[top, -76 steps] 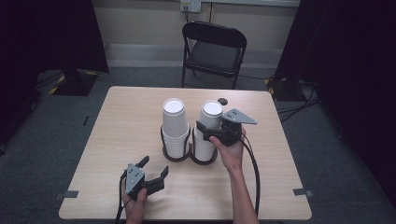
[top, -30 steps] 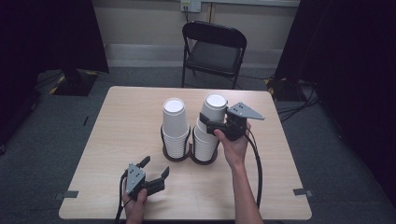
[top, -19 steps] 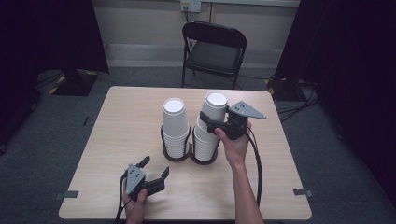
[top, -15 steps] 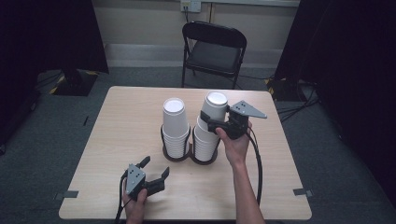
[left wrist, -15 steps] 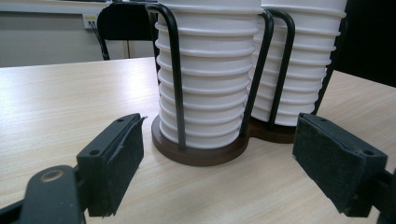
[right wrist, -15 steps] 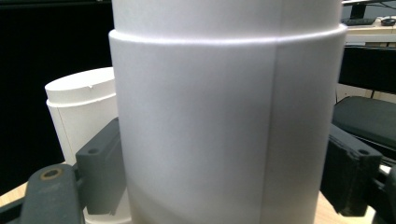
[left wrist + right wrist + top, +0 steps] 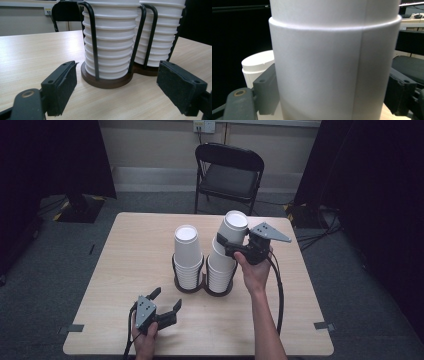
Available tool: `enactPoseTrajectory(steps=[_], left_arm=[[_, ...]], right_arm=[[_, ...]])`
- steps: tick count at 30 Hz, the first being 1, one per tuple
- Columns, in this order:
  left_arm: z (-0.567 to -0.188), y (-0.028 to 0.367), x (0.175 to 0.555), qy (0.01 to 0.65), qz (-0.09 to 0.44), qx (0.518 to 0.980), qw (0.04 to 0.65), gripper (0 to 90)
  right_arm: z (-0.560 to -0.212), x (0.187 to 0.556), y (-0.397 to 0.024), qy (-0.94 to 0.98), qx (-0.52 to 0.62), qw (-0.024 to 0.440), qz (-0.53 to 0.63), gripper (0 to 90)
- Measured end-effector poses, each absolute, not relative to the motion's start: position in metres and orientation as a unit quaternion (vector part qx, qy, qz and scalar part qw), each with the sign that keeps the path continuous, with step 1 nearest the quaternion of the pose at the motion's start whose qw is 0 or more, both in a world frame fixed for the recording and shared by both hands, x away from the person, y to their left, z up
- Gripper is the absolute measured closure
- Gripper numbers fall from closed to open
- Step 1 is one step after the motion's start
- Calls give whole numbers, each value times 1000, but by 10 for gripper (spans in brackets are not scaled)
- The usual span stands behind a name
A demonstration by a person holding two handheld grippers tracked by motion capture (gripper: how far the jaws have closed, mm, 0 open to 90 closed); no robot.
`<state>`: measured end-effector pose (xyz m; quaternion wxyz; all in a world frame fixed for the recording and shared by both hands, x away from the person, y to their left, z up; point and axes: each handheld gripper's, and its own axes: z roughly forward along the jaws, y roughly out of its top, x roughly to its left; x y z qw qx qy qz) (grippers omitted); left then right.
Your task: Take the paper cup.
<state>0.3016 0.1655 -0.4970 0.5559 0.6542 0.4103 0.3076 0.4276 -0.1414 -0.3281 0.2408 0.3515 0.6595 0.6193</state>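
Observation:
Two stacks of upturned white paper cups stand in a black wire holder (image 7: pixel 200 287) with a brown base at the table's middle: a left stack (image 7: pixel 187 255) and a right stack (image 7: pixel 220 270). My right gripper (image 7: pixel 226 247) is shut on the top cup (image 7: pixel 233 231) of the right stack, which is raised and tilted to the right. That cup (image 7: pixel 332 62) sits between both jaws in the right gripper view, with the left stack's top (image 7: pixel 257 65) behind it. My left gripper (image 7: pixel 167 298) rests open on the table in front of the holder, aimed at the left stack (image 7: pixel 110 50) and the holder base (image 7: pixel 105 81).
The wooden table (image 7: pixel 125 250) has bare surface on all sides of the holder. A black folding chair (image 7: pixel 227 172) stands beyond the far edge. Cables trail on the floor at the right (image 7: pixel 320 227).
My right gripper has lifted the top cup up off the right stack and tipped it to the right. The left gripper has stayed still and open.

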Motion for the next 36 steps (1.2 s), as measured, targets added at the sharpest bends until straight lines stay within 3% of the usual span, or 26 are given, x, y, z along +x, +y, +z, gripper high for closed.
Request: enactPoseTrajectory(steps=[10,13,19,36], left_arm=[[-497,170,307,432,278,647,563,177],[-497,169,305,434,292,640,562,237],[-497,164,303,426,310,648,550,224],[-496,166,309,415,278,664,557,231]], right_arm=[[-315,422,-148,649,351,249,628,166],[-313,420,-151,644,351,246,634,166],[-307,417,-152,640,350,245,639,166],[-296,395,-181,629,373,267,628,168]])
